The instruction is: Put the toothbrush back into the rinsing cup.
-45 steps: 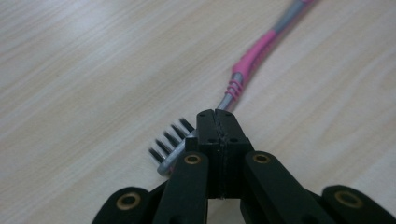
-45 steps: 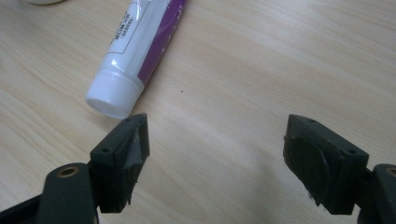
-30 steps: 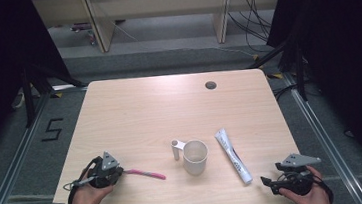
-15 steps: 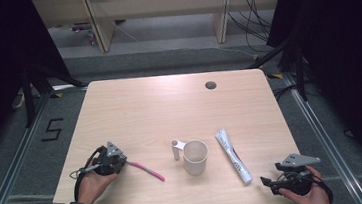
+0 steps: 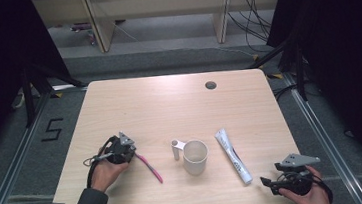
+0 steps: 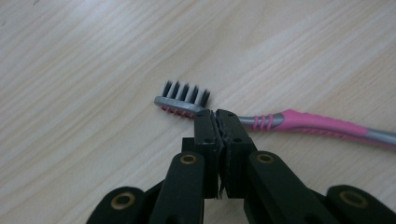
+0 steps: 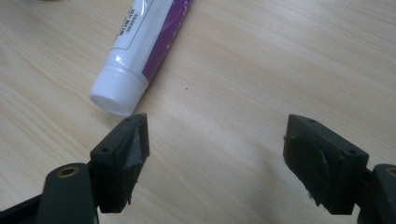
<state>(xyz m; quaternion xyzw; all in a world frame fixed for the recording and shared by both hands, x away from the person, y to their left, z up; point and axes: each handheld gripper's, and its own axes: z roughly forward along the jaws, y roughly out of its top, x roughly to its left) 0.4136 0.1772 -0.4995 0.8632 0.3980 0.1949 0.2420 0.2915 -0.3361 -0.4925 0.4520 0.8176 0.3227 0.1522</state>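
A pink and grey toothbrush [image 5: 148, 168] lies on the wooden table [image 5: 169, 108], left of a white mug [image 5: 196, 157]. My left gripper [image 5: 133, 155] is shut on the toothbrush [image 6: 308, 123] at its neck, just behind the dark bristles; in the left gripper view the jaws of my left gripper [image 6: 218, 122] press together there. A white and purple toothpaste tube [image 5: 233, 155] lies right of the mug. My right gripper [image 5: 267, 180] stands open near the table's front right corner, with the tube's white cap [image 7: 116, 91] just beyond its left jaw and nothing between the jaws of my right gripper [image 7: 219, 149].
A round cable hole [image 5: 211, 85] sits near the table's far edge. The mug's handle [image 5: 175, 147] points left toward the toothbrush. Dark floor and shelf legs lie beyond the table.
My left gripper has moved forward and to the right with the toothbrush head; the handle has swung from pointing right to pointing down-right. The right gripper has stayed put.
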